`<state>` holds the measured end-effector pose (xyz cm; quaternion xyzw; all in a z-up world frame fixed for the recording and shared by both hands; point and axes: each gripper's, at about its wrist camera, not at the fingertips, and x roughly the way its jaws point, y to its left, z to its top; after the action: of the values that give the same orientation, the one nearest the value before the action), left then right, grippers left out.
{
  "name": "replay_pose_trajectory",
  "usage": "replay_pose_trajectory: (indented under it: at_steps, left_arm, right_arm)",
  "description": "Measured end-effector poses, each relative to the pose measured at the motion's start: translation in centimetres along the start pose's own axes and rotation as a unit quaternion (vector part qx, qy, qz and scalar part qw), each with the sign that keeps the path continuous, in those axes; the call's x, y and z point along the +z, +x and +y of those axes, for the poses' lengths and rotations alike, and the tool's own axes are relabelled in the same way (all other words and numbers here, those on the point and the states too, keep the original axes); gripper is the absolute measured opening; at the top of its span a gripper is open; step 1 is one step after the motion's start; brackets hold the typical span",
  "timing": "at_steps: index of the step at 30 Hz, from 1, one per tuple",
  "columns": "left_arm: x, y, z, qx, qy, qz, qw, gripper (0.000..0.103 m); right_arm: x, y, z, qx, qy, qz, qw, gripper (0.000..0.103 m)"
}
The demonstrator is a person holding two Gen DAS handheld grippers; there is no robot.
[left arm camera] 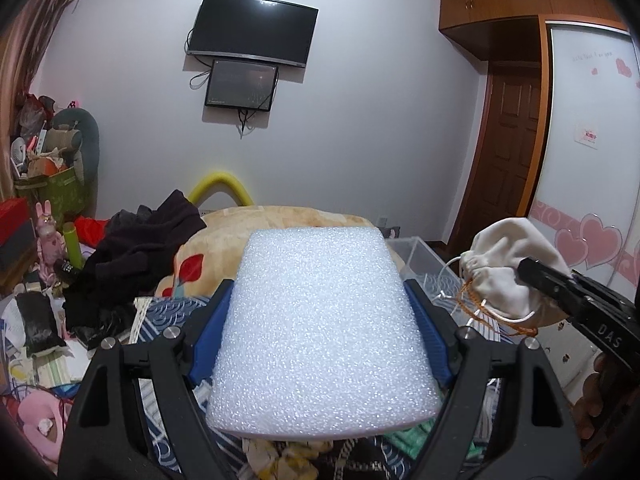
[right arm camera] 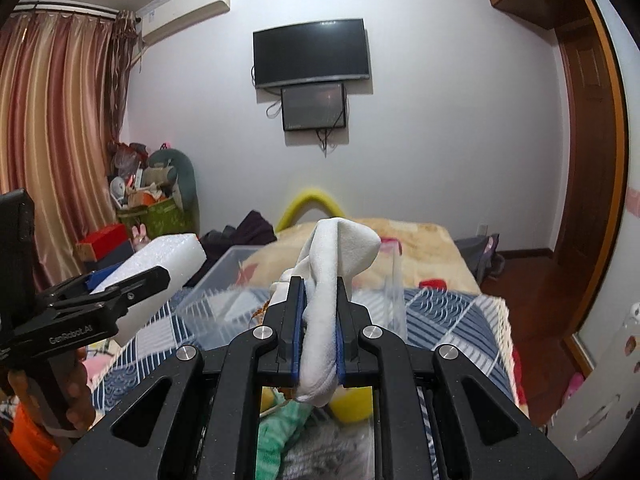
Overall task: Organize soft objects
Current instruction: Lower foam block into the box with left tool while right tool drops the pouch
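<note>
Left gripper [left arm camera: 320, 320], jaws wide, pinches the light, springy foam block [left arm camera: 320, 328] by its side edges, while the right gripper [right arm camera: 320, 320], jaws nearly closed, squeezes the limp white pouch [right arm camera: 332, 280] mid-body (likely slippery) above the bed's clear bin [right arm camera: 224, 280].

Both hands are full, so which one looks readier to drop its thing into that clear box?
Probably the right. Its gripper, shut on the white pouch, points straight at the clear box just ahead. The left gripper holds the foam block off to the box's left side.

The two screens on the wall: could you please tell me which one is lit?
The smaller lower screen shows a faint image; the larger television mounted right above it is plain black.
</note>
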<state>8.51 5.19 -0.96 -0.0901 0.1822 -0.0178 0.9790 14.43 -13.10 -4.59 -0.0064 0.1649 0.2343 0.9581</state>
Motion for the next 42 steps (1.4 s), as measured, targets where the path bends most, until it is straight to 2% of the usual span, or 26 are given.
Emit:
replay_pose_trajectory:
  at_steps: [6,10,20,29,37,42]
  left_arm:
    - [1.8,1.8,-0.8,0.019,0.021,-0.004,0.9996,0.081]
    - [2.4,4.1,-1.2,0.019,0.032,0.014,0.9992,0.081]
    - [1.9,10.5,-2.2,0.037,0.064,0.076,0.9944,0.081]
    - [1.0,15.1,-1.9,0.042,0.064,0.141,0.9871,0.081]
    - [0.0,16.8,-2.9,0.05,0.091,0.168,0.9803,0.081]
    - [-0.2,16.5,-3.4,0.052,0.106,0.173,0.9779,0.082]
  right_arm:
    - [1.6,1.3,0.1,-0.011,-0.009,-0.018,1.0,0.011]
    - [2.0,2.8,0.0,-0.019,-0.011,-0.012,1.0,0.011]
    - [0.8,8.0,-0.7,-0.029,-0.019,0.048,0.998,0.011]
    - [-0.7,11.2,-1.3,-0.03,-0.026,0.114,0.993,0.011]
    - [-1.3,12.2,-1.4,-0.031,-0.045,0.154,0.987,0.011]
    - [-0.8,12.3,-1.3,-0.03,-0.049,0.157,0.986,0.015]
